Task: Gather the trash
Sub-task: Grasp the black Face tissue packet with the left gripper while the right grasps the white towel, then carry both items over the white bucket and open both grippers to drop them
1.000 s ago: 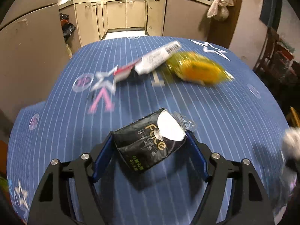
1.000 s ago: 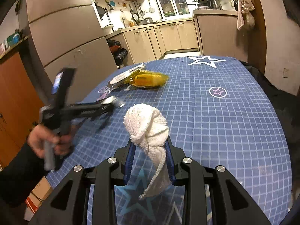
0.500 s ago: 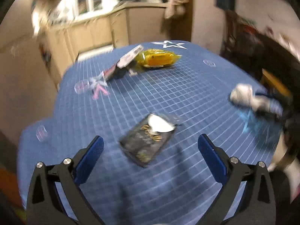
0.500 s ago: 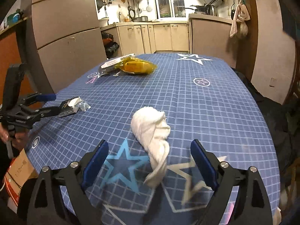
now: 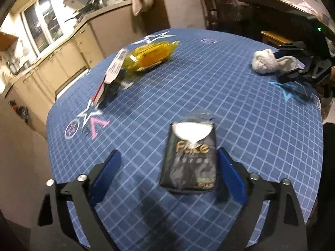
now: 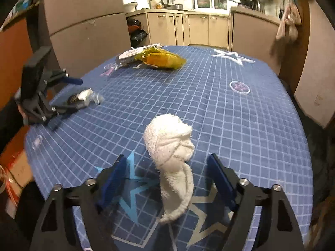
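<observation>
A black tissue packet (image 5: pixel 189 156) with a torn white top lies flat on the blue grid tablecloth (image 5: pixel 209 87). My left gripper (image 5: pixel 167 154) straddles it with the jaws closing; the packet sits nearer the right finger and a wide gap remains at the left pad. A rolled white towel (image 6: pixel 169 140) lies on the cloth between the fingers of my right gripper (image 6: pixel 167 160). Its jaws are closing, with gaps on both sides. Each wrist view shows the other gripper: the right gripper (image 5: pixel 293 69) beside the towel (image 5: pixel 263 61), the left gripper (image 6: pixel 67 96) around the packet (image 6: pixel 83 97).
A yellow plastic bag (image 5: pixel 150 56) and a white-and-red wrapper (image 5: pixel 113 73) lie at the far side of the table. Kitchen cabinets (image 6: pixel 199 29) and a tall fridge (image 6: pixel 83 27) stand beyond. A cardboard box (image 6: pixel 14 167) sits on the floor at the left.
Both grippers were shut on their items, the packet and the towel. They opened wide and the items dropped onto the cloth. The jaws now stand narrower. The left gripper has rolled.
</observation>
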Demonstrator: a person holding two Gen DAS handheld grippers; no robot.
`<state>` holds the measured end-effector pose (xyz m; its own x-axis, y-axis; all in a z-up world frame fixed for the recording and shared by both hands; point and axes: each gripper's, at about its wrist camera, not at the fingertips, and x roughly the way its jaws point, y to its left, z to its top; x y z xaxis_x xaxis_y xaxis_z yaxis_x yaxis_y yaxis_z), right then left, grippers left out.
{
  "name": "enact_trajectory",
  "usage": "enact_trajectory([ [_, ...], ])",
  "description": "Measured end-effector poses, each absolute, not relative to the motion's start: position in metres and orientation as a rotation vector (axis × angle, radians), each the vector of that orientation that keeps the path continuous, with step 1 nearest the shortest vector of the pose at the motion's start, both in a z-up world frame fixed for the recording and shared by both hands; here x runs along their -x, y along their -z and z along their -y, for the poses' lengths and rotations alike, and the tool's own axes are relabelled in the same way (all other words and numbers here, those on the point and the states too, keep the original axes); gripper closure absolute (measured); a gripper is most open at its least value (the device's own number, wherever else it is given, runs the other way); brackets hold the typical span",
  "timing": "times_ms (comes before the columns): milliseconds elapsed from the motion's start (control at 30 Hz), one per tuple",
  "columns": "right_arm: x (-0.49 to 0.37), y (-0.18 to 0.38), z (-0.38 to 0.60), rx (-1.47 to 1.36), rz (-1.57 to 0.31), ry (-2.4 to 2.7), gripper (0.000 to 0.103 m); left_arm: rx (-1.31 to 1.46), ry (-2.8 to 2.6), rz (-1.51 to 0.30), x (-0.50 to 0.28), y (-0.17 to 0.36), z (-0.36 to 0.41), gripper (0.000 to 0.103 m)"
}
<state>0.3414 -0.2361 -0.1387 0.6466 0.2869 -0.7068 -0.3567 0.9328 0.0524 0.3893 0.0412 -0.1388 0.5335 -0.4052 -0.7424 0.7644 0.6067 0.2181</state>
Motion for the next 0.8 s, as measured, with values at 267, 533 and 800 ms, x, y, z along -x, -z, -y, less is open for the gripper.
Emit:
enact_trajectory([
  [267, -0.335, 0.140, 0.242, 0.009, -0.767, -0.338, 0.070, -0.574, 0.774, -0.688, -0.376, 0.139, -0.022, 0.061],
  [533, -0.305, 0.134, 0.244, -0.072, -0.716, -0.298, 0.072, -0.496, 0.612, -0.714, -0.334, 0.133, -0.018, 0.062],
  [800, -0.237, 0.106, 0.261, -0.065, -0.640, -0.214, 0.072, -0.313, 0.481, -0.698, -0.303, 0.108, 0.012, 0.062],
])
